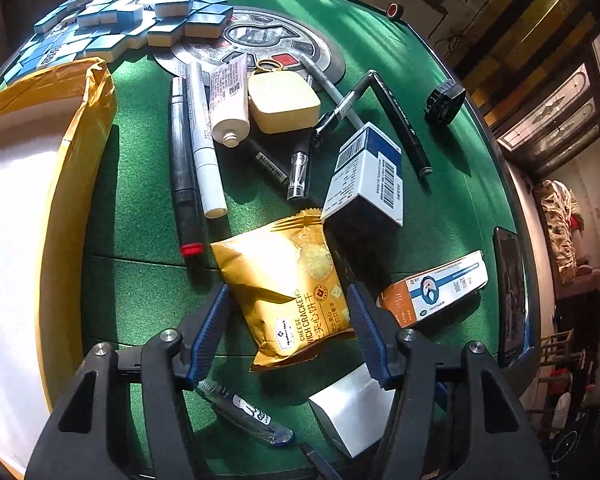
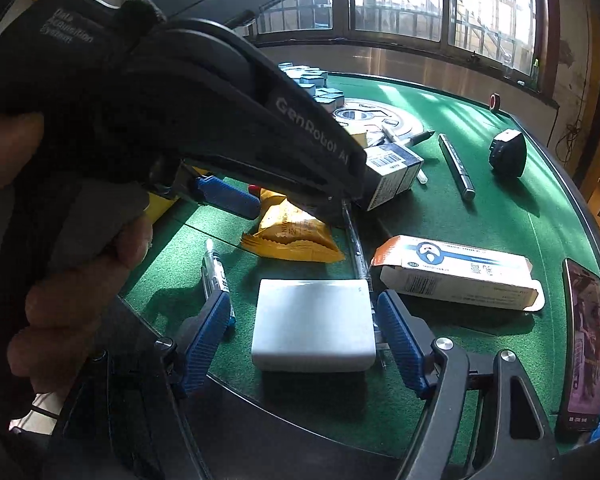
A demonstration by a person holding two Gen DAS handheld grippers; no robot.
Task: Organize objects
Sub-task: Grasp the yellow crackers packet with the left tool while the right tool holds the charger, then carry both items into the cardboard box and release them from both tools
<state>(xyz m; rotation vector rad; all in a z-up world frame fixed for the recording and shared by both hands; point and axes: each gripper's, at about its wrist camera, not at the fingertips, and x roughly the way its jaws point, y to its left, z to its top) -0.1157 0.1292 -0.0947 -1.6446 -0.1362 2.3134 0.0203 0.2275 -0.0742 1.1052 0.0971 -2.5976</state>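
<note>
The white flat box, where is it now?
In the right wrist view the white flat box lies on the green table, between the open right hand-held gripper fingers, beside the orange-and-white carton.

A green felt table (image 1: 440, 92) carries clutter around a yellow cracker packet (image 1: 288, 288): markers (image 1: 196, 152) beyond it, blue-white box (image 1: 366, 178) behind-right, orange carton (image 1: 434, 294) beside it, white block (image 2: 314, 326) nearest, mahjong tiles (image 1: 128, 12) farthest.

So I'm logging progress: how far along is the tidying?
Barely started. The yellow bag at the left looks empty as far as visible. In hand: the left tool is open around the cracker packet; the right tool is open around the white box. Pens, tube and cartons still lie loose.
</note>
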